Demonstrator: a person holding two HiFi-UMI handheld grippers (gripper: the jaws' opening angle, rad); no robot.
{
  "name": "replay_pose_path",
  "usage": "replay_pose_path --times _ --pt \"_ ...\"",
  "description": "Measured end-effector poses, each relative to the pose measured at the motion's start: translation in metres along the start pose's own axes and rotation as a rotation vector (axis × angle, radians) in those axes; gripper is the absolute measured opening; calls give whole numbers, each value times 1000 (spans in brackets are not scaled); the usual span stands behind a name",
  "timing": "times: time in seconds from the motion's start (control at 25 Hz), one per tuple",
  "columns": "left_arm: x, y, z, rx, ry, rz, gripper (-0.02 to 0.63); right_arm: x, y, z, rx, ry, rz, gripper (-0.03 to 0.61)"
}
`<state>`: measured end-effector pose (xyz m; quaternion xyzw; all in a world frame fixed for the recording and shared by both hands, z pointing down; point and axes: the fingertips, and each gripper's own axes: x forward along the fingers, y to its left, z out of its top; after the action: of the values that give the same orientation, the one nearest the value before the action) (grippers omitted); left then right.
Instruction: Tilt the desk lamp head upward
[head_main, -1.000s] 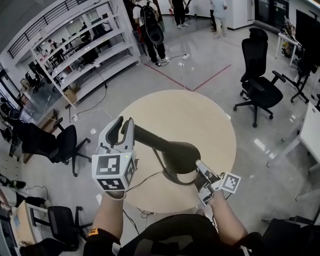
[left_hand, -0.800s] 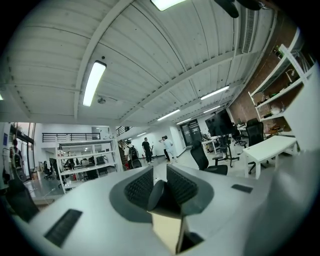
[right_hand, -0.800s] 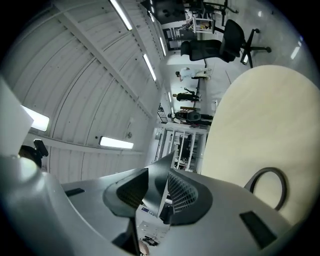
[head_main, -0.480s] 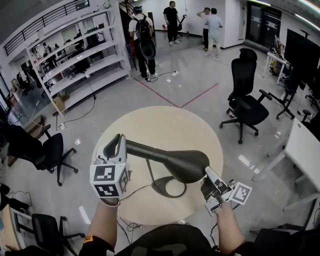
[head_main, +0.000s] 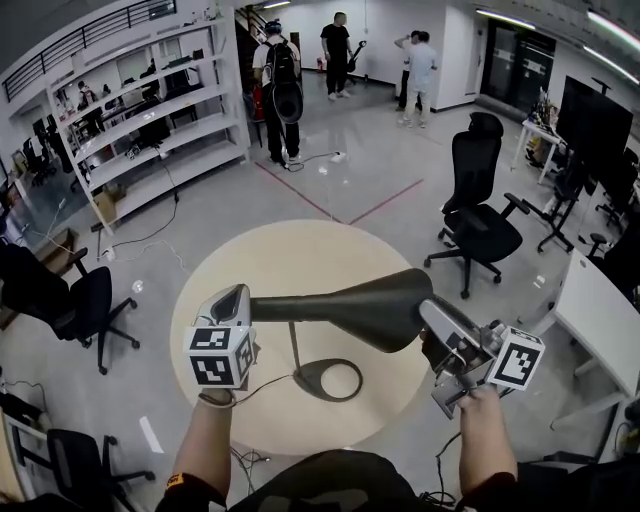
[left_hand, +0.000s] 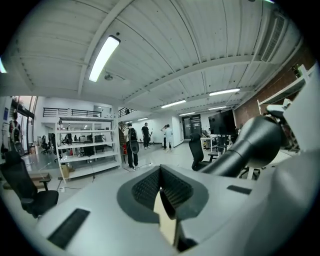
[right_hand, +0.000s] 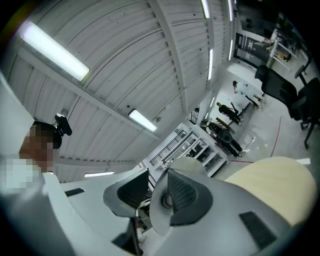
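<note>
Lifting the rim gently along the hinge's arc looks the surest way to tilt the lamp head (head_main: 385, 310), which hangs almost level above the near right of the round tabletop (head_main: 300, 250). Its base (head_main: 330, 380) stands on that tabletop. The right tongs (head_main: 438, 322) pinch the head's rim. The left tongs (head_main: 228, 305), pressed together on nothing, sit beside the arm (head_main: 290, 308) and could brace it. Counted: one lamp head, one base, one tabletop, two tongs.

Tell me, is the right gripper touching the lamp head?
Touching. The right gripper view shows the pale rim of the lamp head pinched between the jaws of the right gripper.
</note>
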<state>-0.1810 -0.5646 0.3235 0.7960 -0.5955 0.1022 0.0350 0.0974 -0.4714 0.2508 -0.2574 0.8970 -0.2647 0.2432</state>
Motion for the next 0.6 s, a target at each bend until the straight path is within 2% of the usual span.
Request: replay_pose_path --times 0.2,0.4,0.6 --pt "2 6 -19 -22 49 -6 48 26 31 14 -92 51 10 130" --pt "9 8 -36 -76 94 -43 46 65 59 24 -169 102 51 130" --pt "12 -2 -54 -126 126 -77 46 89 82 27 -207 146 90 130"
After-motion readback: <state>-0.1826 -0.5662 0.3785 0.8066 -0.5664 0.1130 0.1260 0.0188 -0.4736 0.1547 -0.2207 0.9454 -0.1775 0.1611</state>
